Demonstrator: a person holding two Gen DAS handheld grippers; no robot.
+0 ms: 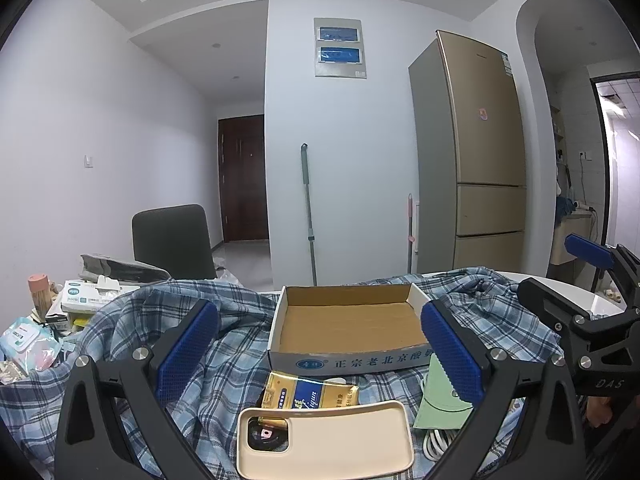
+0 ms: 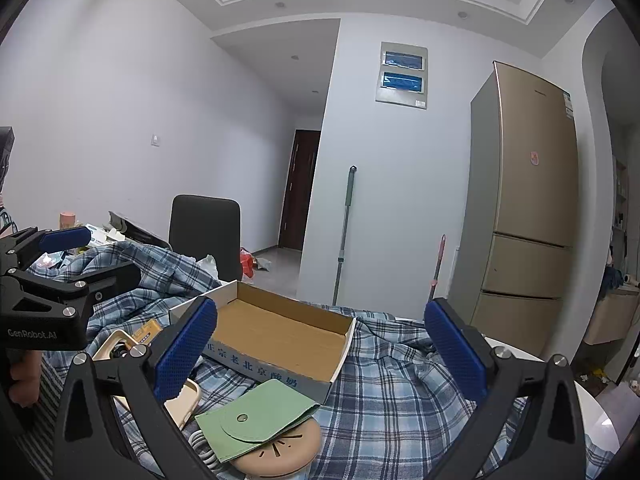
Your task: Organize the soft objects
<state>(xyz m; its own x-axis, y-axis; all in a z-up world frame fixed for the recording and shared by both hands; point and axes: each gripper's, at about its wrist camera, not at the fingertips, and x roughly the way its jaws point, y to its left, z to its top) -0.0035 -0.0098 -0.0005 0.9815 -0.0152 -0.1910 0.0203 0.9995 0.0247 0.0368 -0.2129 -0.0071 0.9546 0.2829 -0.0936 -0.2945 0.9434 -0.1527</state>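
Note:
An empty cardboard box (image 1: 348, 322) (image 2: 280, 336) sits on a blue plaid cloth (image 1: 240, 344) (image 2: 392, 384). In front of it lie a cream phone case (image 1: 324, 440) (image 2: 186, 400), a gold packet (image 1: 310, 394), a green felt pouch (image 1: 440, 404) (image 2: 256, 416), a white cable (image 1: 434, 442) and a tan round object (image 2: 280, 450). My left gripper (image 1: 320, 350) is open above the case and packet. My right gripper (image 2: 320, 350) is open above the pouch; it also shows at the right in the left wrist view (image 1: 568, 268).
Tissue boxes, a wipes pack (image 1: 24, 344) and a pink-lidded jar (image 1: 40, 292) crowd the table's left. A dark chair (image 1: 172, 240) stands behind. A mop (image 1: 308, 212) leans on the wall beside a gold fridge (image 1: 480, 152). The white table edge (image 2: 592, 412) shows right.

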